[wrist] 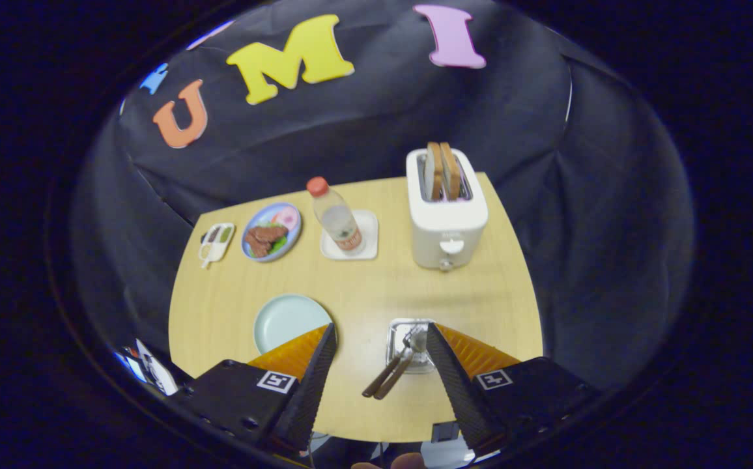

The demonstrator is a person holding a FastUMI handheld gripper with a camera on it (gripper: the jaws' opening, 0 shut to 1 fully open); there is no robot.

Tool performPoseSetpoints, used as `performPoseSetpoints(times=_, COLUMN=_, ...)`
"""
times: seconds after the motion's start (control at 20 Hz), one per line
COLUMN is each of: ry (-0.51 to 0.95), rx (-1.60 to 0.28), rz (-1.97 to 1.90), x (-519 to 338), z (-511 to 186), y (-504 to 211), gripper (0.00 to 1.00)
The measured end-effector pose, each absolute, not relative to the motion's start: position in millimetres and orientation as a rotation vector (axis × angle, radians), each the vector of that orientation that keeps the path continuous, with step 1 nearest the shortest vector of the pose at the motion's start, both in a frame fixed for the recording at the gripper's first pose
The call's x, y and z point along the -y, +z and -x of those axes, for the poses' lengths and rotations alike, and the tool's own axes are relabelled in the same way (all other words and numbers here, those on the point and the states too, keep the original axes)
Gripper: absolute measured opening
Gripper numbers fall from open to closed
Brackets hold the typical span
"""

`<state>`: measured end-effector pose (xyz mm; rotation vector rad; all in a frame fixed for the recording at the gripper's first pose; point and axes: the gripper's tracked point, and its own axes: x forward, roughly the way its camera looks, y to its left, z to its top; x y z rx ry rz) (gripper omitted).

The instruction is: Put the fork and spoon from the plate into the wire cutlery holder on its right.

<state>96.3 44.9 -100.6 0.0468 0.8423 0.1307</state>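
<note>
The pale wood-grain desk (376, 286) looks smooth and matt. The bright wire cutlery holder (409, 342) is shiny metal, and the two brown-handled utensils (389, 374) standing in it have glinting metal heads. The white toaster (447, 218) seems smooth plastic with a soft sheen. The clear plastic bottle (336, 218) is glossy. The pale green round plate (288, 321) looks smooth, and the tongs (380, 355), spread apart, have finely textured inner faces.

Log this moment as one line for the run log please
gripper: open, empty, above table | plate: empty | fork and spoon: in wire cutlery holder, handles leaning out | task: looks done
</note>
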Motion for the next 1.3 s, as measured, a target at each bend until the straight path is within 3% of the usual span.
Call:
performPoseSetpoints(times=0.25, ry=0.136, rx=-0.402, rz=-0.034, x=-57.3, z=-59.4, y=-5.9, gripper=0.9)
performPoseSetpoints(times=0.45, ry=0.095, rx=-0.174, rz=-0.011, x=-50.2, z=-9.7, y=37.4, gripper=0.9)
performPoseSetpoints(times=0.8, ry=0.08, rx=0.011, rz=0.017, x=-61.4, z=57.5, y=31.9, gripper=0.91)
performPoseSetpoints(times=1.3, ry=0.056, rx=0.014, rz=-0.016, x=-57.2, z=67.3, y=26.6, gripper=0.91)
